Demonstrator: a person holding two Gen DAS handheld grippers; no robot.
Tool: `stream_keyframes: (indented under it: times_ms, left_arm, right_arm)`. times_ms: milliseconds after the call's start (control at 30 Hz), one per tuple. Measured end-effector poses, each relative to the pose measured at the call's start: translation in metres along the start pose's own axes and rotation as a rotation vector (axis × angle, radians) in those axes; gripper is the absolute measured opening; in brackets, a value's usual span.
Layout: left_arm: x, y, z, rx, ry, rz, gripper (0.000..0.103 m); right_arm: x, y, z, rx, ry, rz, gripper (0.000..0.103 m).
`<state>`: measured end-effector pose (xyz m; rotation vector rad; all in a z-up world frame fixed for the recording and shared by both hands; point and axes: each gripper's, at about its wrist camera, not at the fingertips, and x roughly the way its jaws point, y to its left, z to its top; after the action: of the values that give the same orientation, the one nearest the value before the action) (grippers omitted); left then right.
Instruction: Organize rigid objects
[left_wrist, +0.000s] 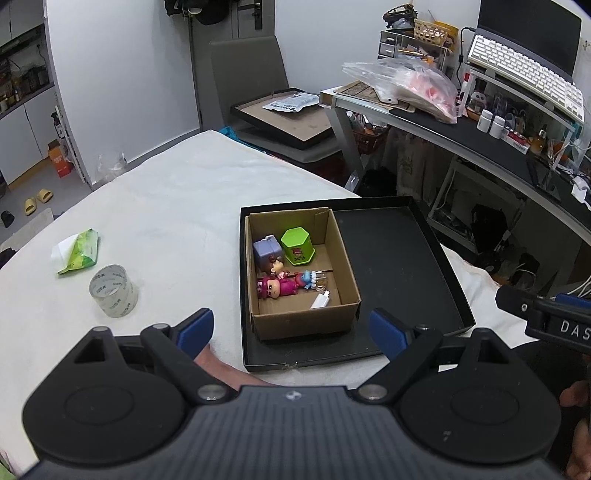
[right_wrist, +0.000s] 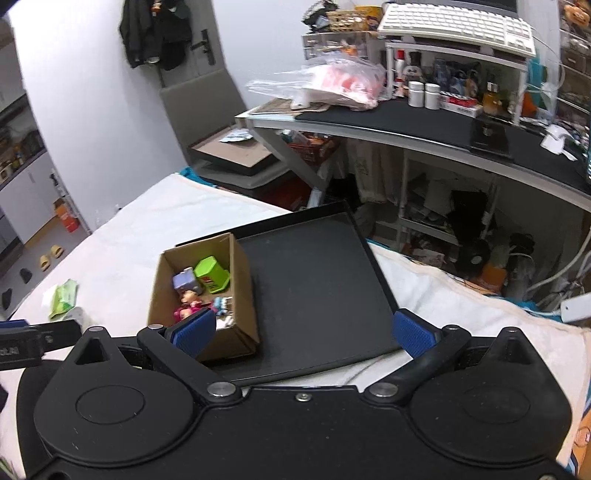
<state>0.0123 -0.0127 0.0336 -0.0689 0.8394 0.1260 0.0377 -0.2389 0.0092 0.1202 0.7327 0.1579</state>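
Hovering spread and empty, left gripper (left_wrist: 291, 330) and right gripper (right_wrist: 303, 330) face the cardboard box (left_wrist: 306, 317) holding 5 small toys; remaining tape roll (left_wrist: 113, 291) advises a level, centred grasp.

Toy-filled cardboard box (left_wrist: 306, 314) inside black tray (left_wrist: 406, 258).

I see a white cloth-covered surface (left_wrist: 177, 206) carrying everything. At its centre sits a shallow black rectangular tray (left_wrist: 399, 258). Well apart, at nine o'clock from the tray, lie a crumpled green-and-white tissue packet (left_wrist: 79, 251) and, just beside it, a clear roll of adhesive tape (left_wrist: 113, 291).
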Motion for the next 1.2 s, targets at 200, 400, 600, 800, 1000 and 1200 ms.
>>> stream_keyframes:
  times_ms: [200, 400, 600, 800, 1000, 1200]
  left_arm:
    - [0.001, 0.004, 0.000, -0.022, 0.004, -0.001, 0.091]
    - [0.006, 0.005, -0.003, -0.028, 0.018, 0.009, 0.091]
    - [0.010, 0.004, -0.007, -0.015, 0.030, 0.013, 0.091]
    - [0.013, 0.004, -0.007, -0.020, 0.039, 0.006, 0.091]
    - [0.015, 0.004, -0.007, -0.027, 0.047, 0.009, 0.091]
    - [0.016, 0.006, -0.007, -0.032, 0.046, 0.003, 0.091]
  right_arm:
    - [0.002, 0.003, 0.001, -0.007, 0.005, -0.002, 0.103]
    - [0.001, 0.003, 0.000, -0.005, 0.009, 0.012, 0.103]
    - [0.003, 0.004, -0.001, -0.001, 0.013, 0.002, 0.103]
    - [0.010, 0.005, -0.005, -0.017, 0.032, -0.013, 0.103]
    - [0.012, 0.006, -0.006, -0.019, 0.043, -0.017, 0.103]
    - [0.013, 0.005, -0.006, -0.020, 0.049, -0.012, 0.103]
